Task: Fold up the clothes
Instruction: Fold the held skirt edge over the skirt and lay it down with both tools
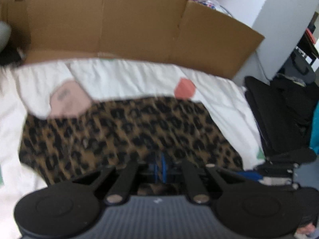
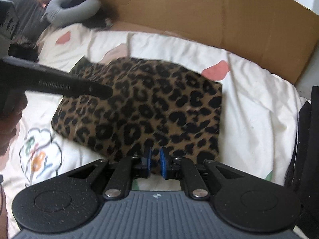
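The right claw (image 2: 155,162) hovers at the near edge of the leopard-print garment (image 2: 143,107), blue pads slightly apart and gripping nothing. The left claw (image 1: 162,166), blurred, appears closed over the cloth's near edge. Folded, the garment lies on a white bedsheet (image 2: 249,103), with a cardboard box (image 2: 199,14) behind.

garment (image 2: 151,107): tan-brown with black leopard spots | bedsheet (image 1: 127,77): white, coral-pink and pale pink patches, small green marks, outlined cloud print with multicoloured letters | cardboard (image 1: 127,23): plain brown | neck pillow (image 2: 69,6): grey | gripper pads (image 2: 164,165): blue | gripper body (image 2: 155,215): black arms, ribbed dark grey
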`<state>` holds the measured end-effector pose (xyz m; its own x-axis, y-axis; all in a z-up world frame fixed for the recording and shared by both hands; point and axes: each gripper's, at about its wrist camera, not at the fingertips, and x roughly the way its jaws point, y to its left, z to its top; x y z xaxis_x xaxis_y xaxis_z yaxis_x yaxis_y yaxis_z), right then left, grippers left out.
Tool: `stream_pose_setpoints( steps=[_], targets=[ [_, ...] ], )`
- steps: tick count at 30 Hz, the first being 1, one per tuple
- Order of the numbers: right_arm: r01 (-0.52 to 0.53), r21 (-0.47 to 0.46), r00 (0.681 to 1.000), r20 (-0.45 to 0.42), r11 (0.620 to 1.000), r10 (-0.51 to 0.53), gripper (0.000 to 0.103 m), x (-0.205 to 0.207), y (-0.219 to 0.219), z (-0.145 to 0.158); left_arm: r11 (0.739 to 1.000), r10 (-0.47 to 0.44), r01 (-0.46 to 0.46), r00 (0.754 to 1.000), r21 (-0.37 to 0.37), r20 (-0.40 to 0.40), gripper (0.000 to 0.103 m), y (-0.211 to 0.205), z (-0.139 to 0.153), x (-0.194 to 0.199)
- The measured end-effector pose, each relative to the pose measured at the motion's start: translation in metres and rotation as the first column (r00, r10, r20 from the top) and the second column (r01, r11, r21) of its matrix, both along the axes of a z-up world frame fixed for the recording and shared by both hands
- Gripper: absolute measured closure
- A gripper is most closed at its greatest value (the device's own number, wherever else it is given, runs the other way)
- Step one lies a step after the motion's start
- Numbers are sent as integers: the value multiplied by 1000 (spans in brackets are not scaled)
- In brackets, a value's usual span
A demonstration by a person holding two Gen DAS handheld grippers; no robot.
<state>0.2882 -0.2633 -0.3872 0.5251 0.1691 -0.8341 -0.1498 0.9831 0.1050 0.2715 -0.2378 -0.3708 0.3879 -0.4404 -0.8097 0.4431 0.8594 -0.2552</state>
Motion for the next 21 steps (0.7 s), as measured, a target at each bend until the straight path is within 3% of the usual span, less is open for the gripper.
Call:
stream_pose_setpoints(
  steps=[2, 5, 8, 15, 21],
  targets=[
    [-20, -17, 1000, -1, 1000, 20, 76, -3, 5, -2, 1000, -15, 15, 1000, -4, -3, 97, -1, -6, -11],
    [-54, -46, 999, 0, 998, 54, 75, -3, 11, -7, 998, -57, 56, 997, 20, 57, 95, -6, -13, -29],
    [-77, -103, 997, 7, 992, 78, 75, -1, 14, -11, 997, -74, 73, 996, 31, 45, 93, -12, -23, -36],
    [-18, -128, 1000, -13, 992, 16, 76, 7, -6, -26, 991, -100, 95, 994, 93, 45, 90, -13, -37, -36],
    [44, -122, 999, -3, 992, -44, 76, 12, -26, -20, 985, -44, 39, 999, 166, 29, 89, 21, -33, -29]
  ],
)
